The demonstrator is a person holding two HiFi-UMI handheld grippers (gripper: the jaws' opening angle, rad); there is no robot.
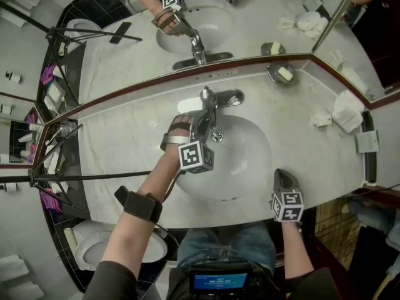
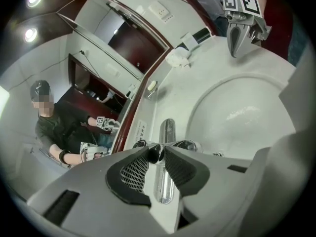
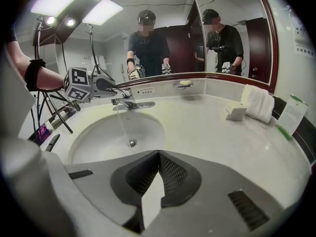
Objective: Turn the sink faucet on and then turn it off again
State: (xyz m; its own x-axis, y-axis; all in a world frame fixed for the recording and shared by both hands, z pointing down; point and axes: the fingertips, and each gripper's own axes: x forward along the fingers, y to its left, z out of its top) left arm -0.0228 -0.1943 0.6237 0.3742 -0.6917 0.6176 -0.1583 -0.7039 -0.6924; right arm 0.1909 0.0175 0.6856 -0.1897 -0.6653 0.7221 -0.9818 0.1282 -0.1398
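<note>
The chrome faucet [image 1: 215, 100] stands at the back of the white basin [image 1: 250, 167]. A thin stream of water [image 3: 122, 123] falls from its spout [image 3: 129, 103] toward the drain. My left gripper [image 1: 205, 114] reaches over the basin to the faucet. Its two pads press on the end of the faucet handle [image 2: 156, 152] from both sides, above the chrome body [image 2: 167, 132]. My right gripper [image 1: 282, 179] rests at the counter's front edge, right of the basin, shut with nothing in it [image 3: 159, 154]. It also shows in the left gripper view [image 2: 239, 46].
A soap dish [image 1: 281, 74] sits at the back of the counter, a folded towel [image 1: 347, 108] and a small box [image 1: 322, 119] at the right. A mirror [image 1: 250, 11] runs behind the sink. Tripod legs [image 1: 62, 177] and a toilet [image 1: 94, 242] stand at the left.
</note>
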